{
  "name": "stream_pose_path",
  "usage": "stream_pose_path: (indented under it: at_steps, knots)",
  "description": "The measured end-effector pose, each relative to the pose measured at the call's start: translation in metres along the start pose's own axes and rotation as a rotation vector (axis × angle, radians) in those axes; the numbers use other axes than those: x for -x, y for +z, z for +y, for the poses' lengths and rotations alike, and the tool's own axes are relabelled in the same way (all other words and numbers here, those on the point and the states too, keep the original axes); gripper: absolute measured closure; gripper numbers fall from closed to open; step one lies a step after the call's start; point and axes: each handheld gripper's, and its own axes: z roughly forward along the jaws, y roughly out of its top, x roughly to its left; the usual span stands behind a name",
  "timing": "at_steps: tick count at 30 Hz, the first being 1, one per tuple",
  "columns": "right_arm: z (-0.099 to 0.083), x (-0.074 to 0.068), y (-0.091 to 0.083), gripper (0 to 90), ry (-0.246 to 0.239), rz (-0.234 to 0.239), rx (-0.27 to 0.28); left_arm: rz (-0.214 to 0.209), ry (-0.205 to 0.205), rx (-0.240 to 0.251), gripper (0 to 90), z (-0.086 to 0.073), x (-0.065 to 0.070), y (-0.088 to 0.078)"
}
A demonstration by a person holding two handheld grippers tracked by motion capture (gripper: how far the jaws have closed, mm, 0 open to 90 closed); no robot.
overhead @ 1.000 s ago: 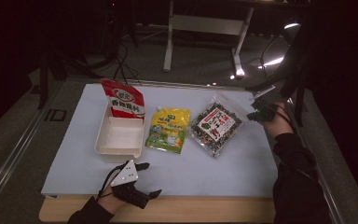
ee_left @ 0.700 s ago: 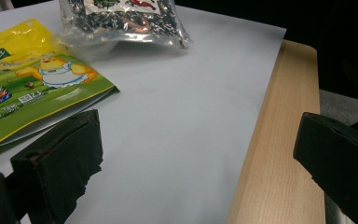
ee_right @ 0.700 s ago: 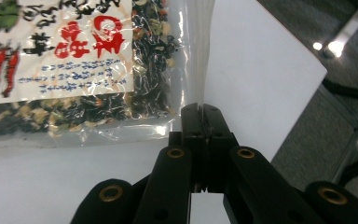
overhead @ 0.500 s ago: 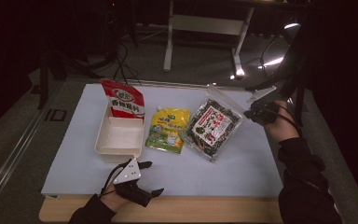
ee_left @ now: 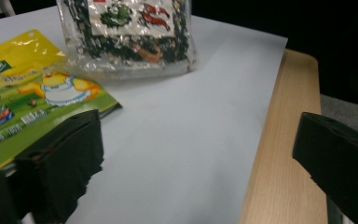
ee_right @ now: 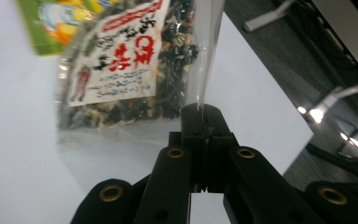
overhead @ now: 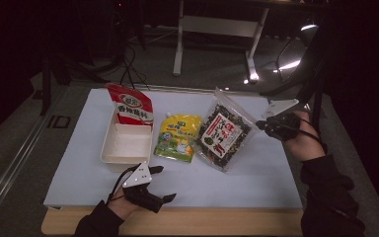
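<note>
— Where's the clear bag of dried seaweed mix [overhead: 224, 136]?

— Just right of the yellow-green pouch [overhead: 177, 137], its right edge tilted up off the white mat [overhead: 276, 173]. The right gripper [overhead: 264, 124] has its jaws pinched tight on that clear edge.

— And the left gripper [overhead: 159, 183]?

— Below the pouch, near the cream tray [overhead: 126, 145] — jaws spread wide, nothing between them.

At the right edge of the high view, the right tongs [overhead: 262, 125] point toward frame left, their jaws pressed together on the clear edge of a bag, the dark-sleeved forearm rising from the lower right corner. At bottom centre-left, the left tongs [overhead: 160, 183] rest low with jaws spread wide apart, holding nothing.
</note>
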Motion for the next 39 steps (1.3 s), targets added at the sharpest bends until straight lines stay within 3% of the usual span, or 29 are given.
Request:
stream_pose_path:
  at_steps: [5, 12, 18, 21, 22, 25, 28, 34, 39]
  knots:
    - [0.000, -0.014, -0.015, 90.0, -0.024, 0.025, 0.044, -0.025, -0.033, -0.038, 4.2, 0.022, -0.003, 0.004]
    - [0.002, -0.028, -0.028, 90.0, -0.060, 0.039, 0.064, -0.004, 0.031, -0.028, 4.2, 0.060, -0.004, 0.016]
    - [-0.002, -0.032, -0.030, 90.0, -0.046, 0.043, 0.081, 0.020, 0.118, -0.024, 4.3, 0.095, -0.011, 0.033]
    - [-0.002, -0.033, -0.032, 90.0, -0.047, 0.051, 0.090, 0.018, 0.130, -0.015, 4.3, 0.106, -0.018, 0.039]
    - [-0.002, -0.034, -0.033, 90.0, -0.049, 0.053, 0.093, 0.005, 0.109, -0.009, 4.3, 0.116, -0.031, 0.046]
    - [-0.001, -0.037, -0.034, 89.9, -0.060, 0.049, 0.095, 0.011, 0.091, -0.003, 4.7, 0.125, -0.052, 0.057]
    - [-0.001, -0.037, -0.035, 89.9, -0.064, 0.056, 0.095, 0.037, 0.108, -0.003, 6.2, 0.130, -0.072, 0.071]
    - [0.002, -0.038, -0.033, 89.9, -0.082, 0.053, 0.088, 0.043, 0.123, -0.072, 7.0, 0.132, -0.106, 0.102]
    - [0.005, -0.038, -0.033, 89.9, -0.093, 0.055, 0.087, -0.031, 0.088, -0.079, 7.0, 0.133, -0.127, 0.116]
